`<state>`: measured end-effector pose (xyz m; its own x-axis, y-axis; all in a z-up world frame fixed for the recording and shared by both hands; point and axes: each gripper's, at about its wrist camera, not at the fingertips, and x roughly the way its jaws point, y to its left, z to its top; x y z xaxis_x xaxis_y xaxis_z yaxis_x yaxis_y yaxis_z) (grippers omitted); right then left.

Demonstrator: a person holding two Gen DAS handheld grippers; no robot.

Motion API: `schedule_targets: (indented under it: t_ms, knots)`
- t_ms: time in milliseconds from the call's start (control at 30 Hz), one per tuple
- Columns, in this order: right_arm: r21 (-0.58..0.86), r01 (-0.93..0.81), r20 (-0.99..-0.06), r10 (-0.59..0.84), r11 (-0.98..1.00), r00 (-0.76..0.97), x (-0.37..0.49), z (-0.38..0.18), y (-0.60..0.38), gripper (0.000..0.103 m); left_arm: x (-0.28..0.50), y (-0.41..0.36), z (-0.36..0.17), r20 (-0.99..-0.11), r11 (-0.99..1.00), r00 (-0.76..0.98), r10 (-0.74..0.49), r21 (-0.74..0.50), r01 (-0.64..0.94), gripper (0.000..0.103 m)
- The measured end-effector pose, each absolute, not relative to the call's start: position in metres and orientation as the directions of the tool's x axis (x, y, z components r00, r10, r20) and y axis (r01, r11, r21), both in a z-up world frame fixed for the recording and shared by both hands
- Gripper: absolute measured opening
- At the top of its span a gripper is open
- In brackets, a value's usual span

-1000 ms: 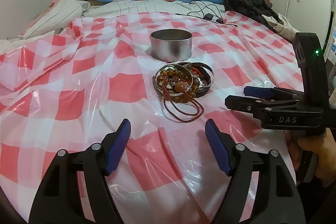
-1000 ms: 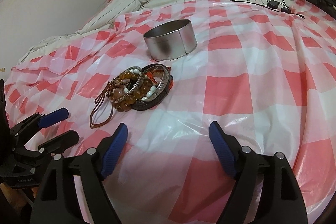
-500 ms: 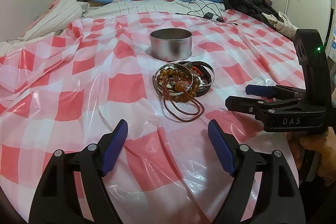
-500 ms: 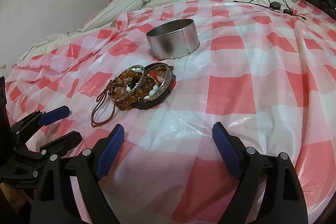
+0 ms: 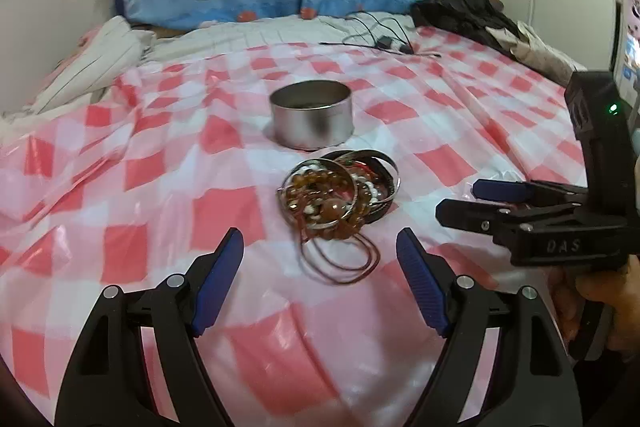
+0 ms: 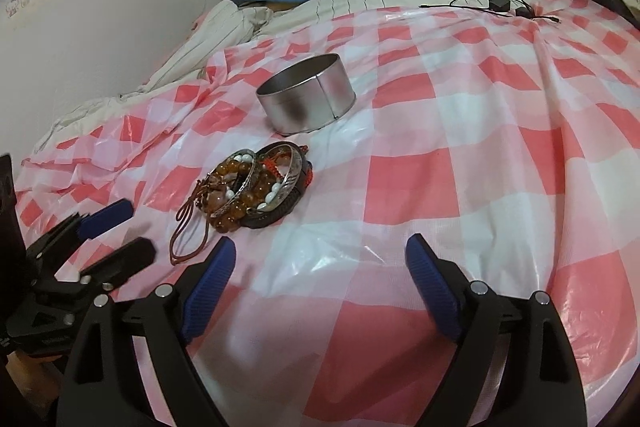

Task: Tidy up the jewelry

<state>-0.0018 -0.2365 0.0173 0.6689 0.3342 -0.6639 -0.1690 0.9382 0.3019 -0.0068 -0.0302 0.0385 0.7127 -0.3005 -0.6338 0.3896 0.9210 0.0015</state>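
Lying heaped on the red-and-white checked sheet [image 5: 160,195] over the bed: a jewelry pile [image 5: 338,197] of amber bead bracelets, silver bangles and a brown cord loop, just in front of the round metal tin [image 5: 312,119]. Hovering near the pile with fingers spread wide, gripping nothing: left tongs [image 5: 320,283], the cord loop between their tips. Likewise parted and empty, right tongs [image 6: 320,287], right of the pile.

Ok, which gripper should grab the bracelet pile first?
Left, probably: the bracelet pile lies straight ahead between the open left gripper fingers, while it sits off toward the left of the right gripper.
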Motion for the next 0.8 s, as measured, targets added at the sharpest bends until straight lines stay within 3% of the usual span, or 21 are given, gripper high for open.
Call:
schedule_targets:
  t_ms: [133,300,400,467,600,800]
  knots:
    - [0.292,-0.168,-0.677,0.328,0.941,0.659,0.001,0.016,-0.235,0.085,0.008,-0.032,0.033,-0.665,0.923,0.683,-0.302,-0.026,0.383,0.074]
    - [0.27,-0.174,-0.687,0.316,0.947,0.654,0.001,0.015,-0.232,0.087,0.023,-0.026,0.022,-0.712,0.927,0.628,-0.313,-0.085,0.366,0.054]
    - [0.269,-0.175,-0.688,0.316,0.947,0.653,0.001,0.015,-0.232,0.088,0.025,-0.032,0.017,-0.732,0.923,0.609,-0.305,-0.069,0.38,0.027]
    - [0.269,-0.175,-0.688,0.317,0.947,0.653,0.001,0.015,-0.231,0.088,0.024,-0.038,0.014,-0.748,0.916,0.595,-0.293,-0.042,0.399,0.003]
    - [0.27,-0.175,-0.688,0.317,0.947,0.653,0.001,0.015,-0.231,0.088,0.015,-0.041,0.02,-0.747,0.902,0.588,-0.31,-0.036,0.43,0.003]
    - [0.27,-0.175,-0.687,0.317,0.947,0.654,0.001,0.015,-0.231,0.088,0.002,-0.008,0.057,-0.678,0.92,0.659,-0.327,-0.07,0.384,0.003]
